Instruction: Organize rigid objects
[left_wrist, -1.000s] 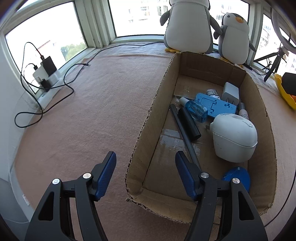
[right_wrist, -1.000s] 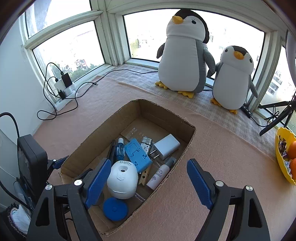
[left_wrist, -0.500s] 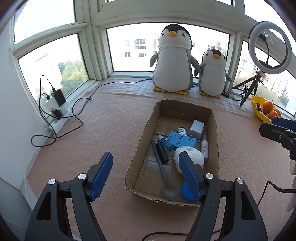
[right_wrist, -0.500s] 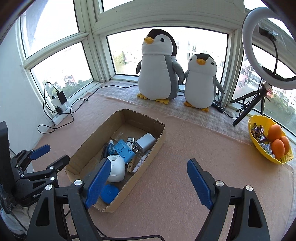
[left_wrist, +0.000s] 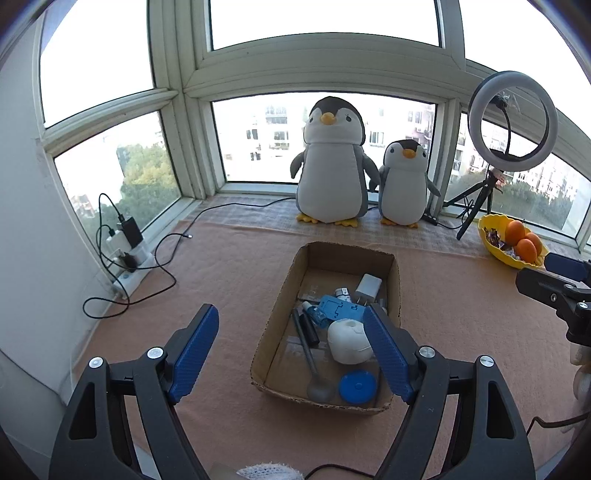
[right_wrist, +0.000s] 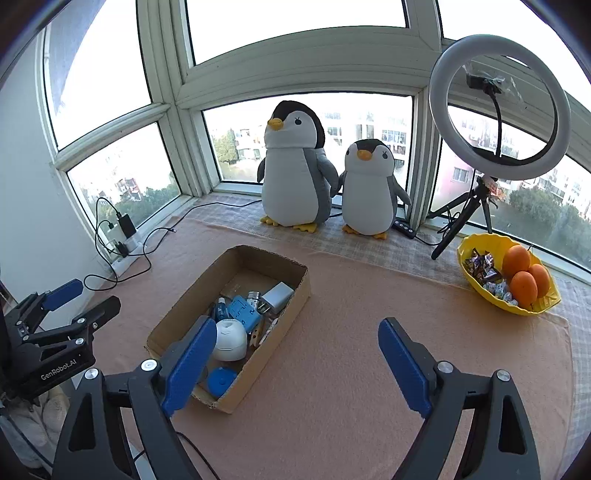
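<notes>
The cardboard box is sitting at frame centre on the peach mat, holding a white rounded device, blue disc and white charger. The left gripper is gaping, jaws having just been opening, nothing between them. The right gripper is standing wide, jaws likewise just opening, empty.

Two grey-and-white plush penguins (one smaller), three oranges, one open brown cardboard box
</notes>
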